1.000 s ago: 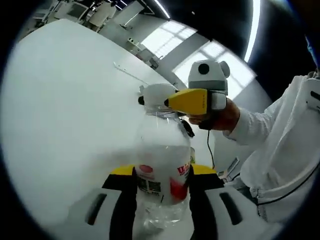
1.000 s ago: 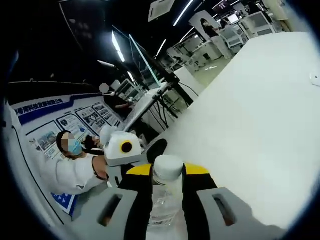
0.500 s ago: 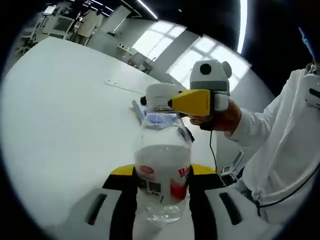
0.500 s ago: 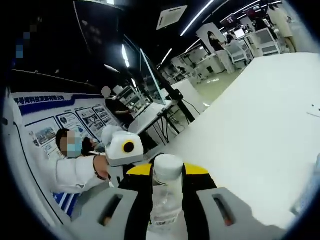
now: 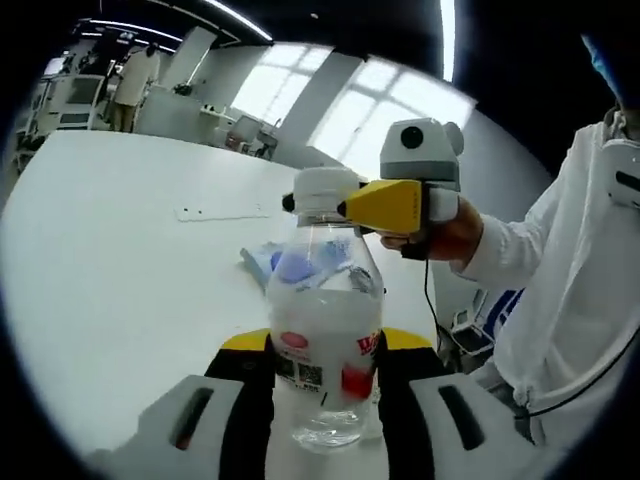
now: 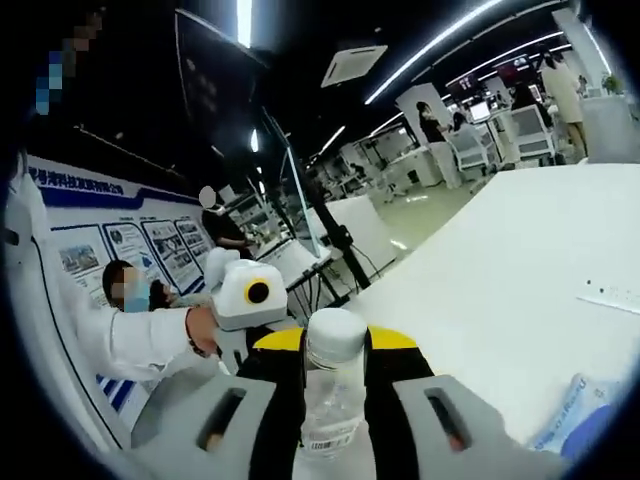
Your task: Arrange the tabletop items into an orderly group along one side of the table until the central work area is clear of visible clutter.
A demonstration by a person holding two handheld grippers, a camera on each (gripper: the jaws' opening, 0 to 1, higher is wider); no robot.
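Left gripper view: left gripper (image 5: 323,372) clenched on bottle (image 5: 322,330) body at frame center; right gripper (image 6: 335,372) clamps its cap (image 6: 335,334).

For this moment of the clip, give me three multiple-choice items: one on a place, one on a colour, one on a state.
1. Where do the right tongs grip the bottle?
A. at the cap
B. at the base
C. at the label

2. What colour is the bottle's cap?
A. red
B. white
C. green

3. What is the state of the left tongs?
A. open and away from the bottle
B. holding a cloth
C. closed on the bottle's lower body

Answers:
1. A, the left gripper view shows the yellow tip meeting the cap.
2. B, it is plainly white in both views.
3. C, the black jaws flank the labelled lower part with no gap.
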